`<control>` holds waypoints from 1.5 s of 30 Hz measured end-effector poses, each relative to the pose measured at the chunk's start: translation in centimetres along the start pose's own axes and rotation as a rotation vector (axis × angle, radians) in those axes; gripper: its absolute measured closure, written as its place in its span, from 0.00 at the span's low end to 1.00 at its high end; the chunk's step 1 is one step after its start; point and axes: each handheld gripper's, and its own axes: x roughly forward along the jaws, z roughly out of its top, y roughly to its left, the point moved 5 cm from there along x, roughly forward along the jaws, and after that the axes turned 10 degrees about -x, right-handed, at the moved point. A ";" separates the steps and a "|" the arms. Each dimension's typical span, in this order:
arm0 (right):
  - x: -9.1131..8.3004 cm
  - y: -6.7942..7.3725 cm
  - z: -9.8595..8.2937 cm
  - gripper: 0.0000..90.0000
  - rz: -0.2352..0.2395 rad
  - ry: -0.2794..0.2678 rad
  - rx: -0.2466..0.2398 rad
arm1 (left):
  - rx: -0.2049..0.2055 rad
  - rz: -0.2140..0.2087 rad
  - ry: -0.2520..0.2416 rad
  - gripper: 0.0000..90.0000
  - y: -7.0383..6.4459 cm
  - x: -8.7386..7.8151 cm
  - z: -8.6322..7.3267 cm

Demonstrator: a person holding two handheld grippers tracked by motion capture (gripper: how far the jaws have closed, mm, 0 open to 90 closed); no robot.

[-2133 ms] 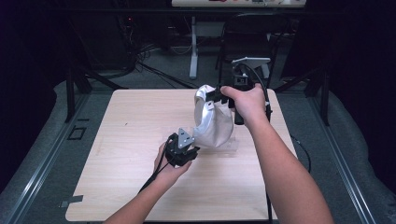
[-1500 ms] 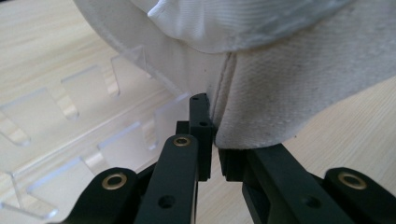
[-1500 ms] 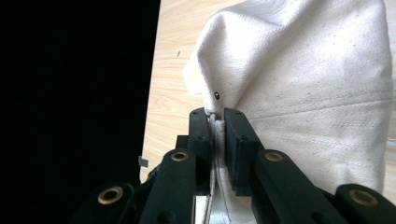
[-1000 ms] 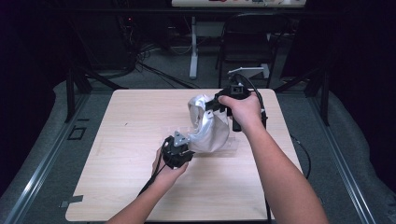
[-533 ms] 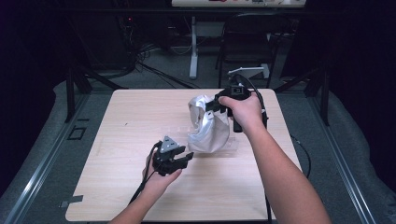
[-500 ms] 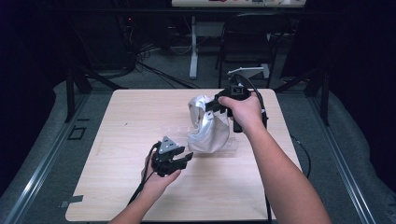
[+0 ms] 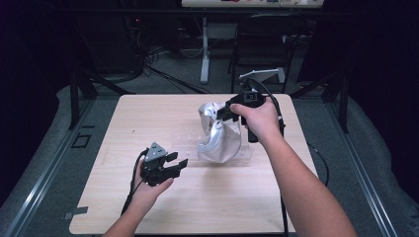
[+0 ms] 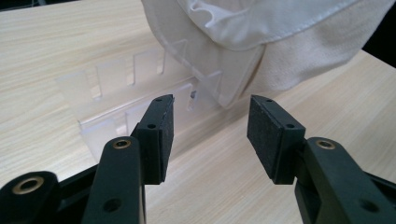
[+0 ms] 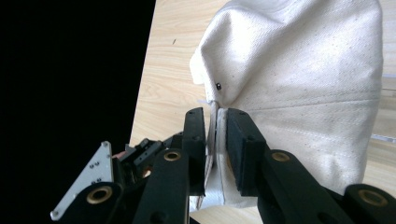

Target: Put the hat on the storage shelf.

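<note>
On the pale wood surface (image 7: 123,207), my left gripper (image 7: 170,166), jaws spread, had the cap (image 7: 222,136) at two o'clock (clear rack (image 8: 140,93) beneath); right gripper (image 9: 215,140) pinched its fabric.

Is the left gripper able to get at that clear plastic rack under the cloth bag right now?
Probably yes. The left gripper is open, and bare table lies between it and the clear plastic rack; the cloth bag covers only the rack's far end.

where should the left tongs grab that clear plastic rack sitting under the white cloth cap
Probably the bare end of the clear rack, coming low from the near side: its upright slotted wall stands free there, thin enough for the open left tongs. The white cap, pinched by the right tongs, covers the other end.
</note>
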 end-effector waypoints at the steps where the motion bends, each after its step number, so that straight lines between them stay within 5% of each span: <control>1: 0.0 0.1 0.0 0.86 -0.001 0.000 0.003 | -0.003 -0.001 0.001 0.56 0.1 0.0 0.0; 16: -1.6 0.3 -0.6 0.68 -0.020 -0.062 -0.064 | -0.028 0.008 -0.033 0.54 1.2 -0.8 0.7; 24: -3.1 0.1 -1.8 0.63 -0.037 -0.099 -0.151 | -0.076 0.009 -0.032 0.53 1.7 -1.1 0.8; 36: -4.2 -1.0 -4.7 0.61 -0.001 -0.148 -0.207 | -0.092 0.026 -0.038 0.52 2.3 -1.4 1.0; 39: -4.6 -1.4 -5.5 0.61 0.078 -0.169 -0.210 | -0.092 0.034 -0.033 0.52 2.4 -1.3 0.9; 45: -4.5 -2.5 -6.9 0.62 0.089 -0.192 -0.208 | -0.086 0.037 -0.025 0.52 2.4 -1.1 0.7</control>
